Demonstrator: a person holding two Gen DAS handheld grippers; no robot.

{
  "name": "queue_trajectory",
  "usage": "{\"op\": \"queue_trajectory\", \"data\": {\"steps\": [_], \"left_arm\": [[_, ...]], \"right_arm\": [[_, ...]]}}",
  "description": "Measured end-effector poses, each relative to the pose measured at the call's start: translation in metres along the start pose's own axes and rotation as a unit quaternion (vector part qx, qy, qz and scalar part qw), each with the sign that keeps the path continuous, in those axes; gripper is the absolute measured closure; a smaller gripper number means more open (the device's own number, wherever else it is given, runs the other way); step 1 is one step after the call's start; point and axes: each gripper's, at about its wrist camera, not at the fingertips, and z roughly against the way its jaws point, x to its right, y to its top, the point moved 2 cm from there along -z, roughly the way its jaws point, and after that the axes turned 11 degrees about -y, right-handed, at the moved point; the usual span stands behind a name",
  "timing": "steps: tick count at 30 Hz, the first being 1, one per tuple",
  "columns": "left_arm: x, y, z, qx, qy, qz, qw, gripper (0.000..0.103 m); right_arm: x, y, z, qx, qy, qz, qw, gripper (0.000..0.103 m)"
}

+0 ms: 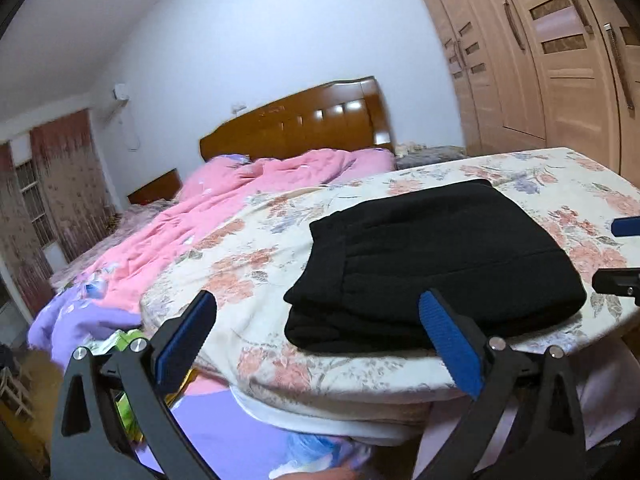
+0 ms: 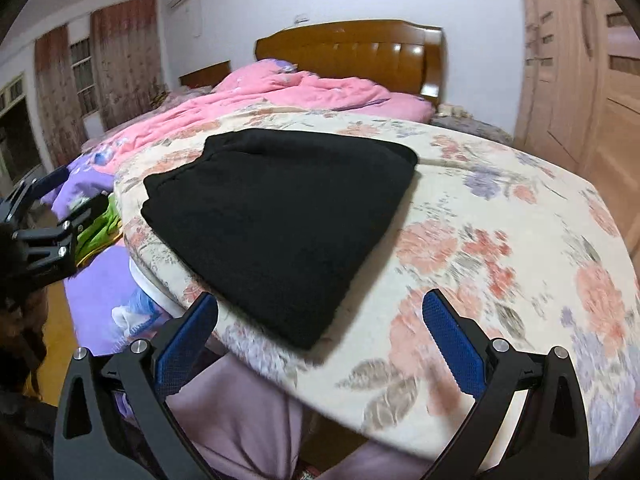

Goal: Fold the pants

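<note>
Black pants [image 1: 436, 260] lie folded into a compact stack on a table with a floral cloth [image 1: 256, 256]; they also show in the right wrist view [image 2: 280, 216]. My left gripper [image 1: 320, 312] is open and empty, just in front of the table's near edge, level with the stack's left end. My right gripper [image 2: 320, 312] is open and empty, held near the table's front edge below the stack's near corner. The right gripper also shows at the right edge of the left wrist view [image 1: 624, 252], and the left gripper shows at the left in the right wrist view [image 2: 48, 220].
A bed with a pink quilt [image 1: 240, 196] and a wooden headboard [image 1: 304, 120] lies behind the table. A wooden wardrobe [image 1: 560, 60] stands on the right. Purple bedding [image 2: 100, 280] and a green item [image 2: 100, 224] lie left of the table. Curtained windows [image 2: 120, 60] are at the far left.
</note>
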Motion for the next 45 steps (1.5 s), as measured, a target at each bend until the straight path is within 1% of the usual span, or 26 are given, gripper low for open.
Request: {"op": "queue_trajectory", "data": {"steps": [2, 3, 5, 7, 11, 14, 19, 45], "left_arm": [[0.005, -0.001, -0.001, -0.014, -0.042, 0.027, 0.9986, 0.001], [0.006, -0.001, -0.001, -0.014, -0.053, 0.051, 0.9972, 0.002], [0.008, -0.002, -0.002, -0.014, -0.064, 0.080, 0.9946, 0.001], [0.011, -0.002, -0.001, -0.011, -0.071, 0.092, 0.9932, 0.002], [0.022, 0.001, 0.005, 0.003, -0.068, 0.081, 0.9945, 0.001], [0.029, 0.000, 0.008, 0.003, -0.071, 0.073, 0.9948, 0.001], [0.034, -0.001, 0.005, -0.001, -0.076, 0.071, 0.9946, 0.001], [0.029, -0.003, 0.004, -0.002, -0.080, 0.080, 0.9936, 0.002]], "right_arm": [[0.004, -0.004, 0.008, 0.000, -0.006, -0.028, 1.000, 0.004], [0.004, -0.007, 0.013, 0.002, -0.013, -0.039, 0.999, 0.004], [-0.002, -0.014, 0.023, 0.014, -0.018, -0.034, 0.999, 0.004], [-0.008, -0.020, 0.033, 0.031, -0.029, -0.016, 0.999, 0.004], [-0.016, -0.026, 0.048, 0.063, -0.033, 0.006, 0.997, 0.004], [-0.016, -0.025, 0.051, 0.071, -0.033, 0.007, 0.997, 0.004], [-0.014, -0.025, 0.052, 0.073, -0.034, 0.003, 0.997, 0.004], [-0.012, -0.026, 0.048, 0.066, -0.032, -0.002, 0.997, 0.004]]}}
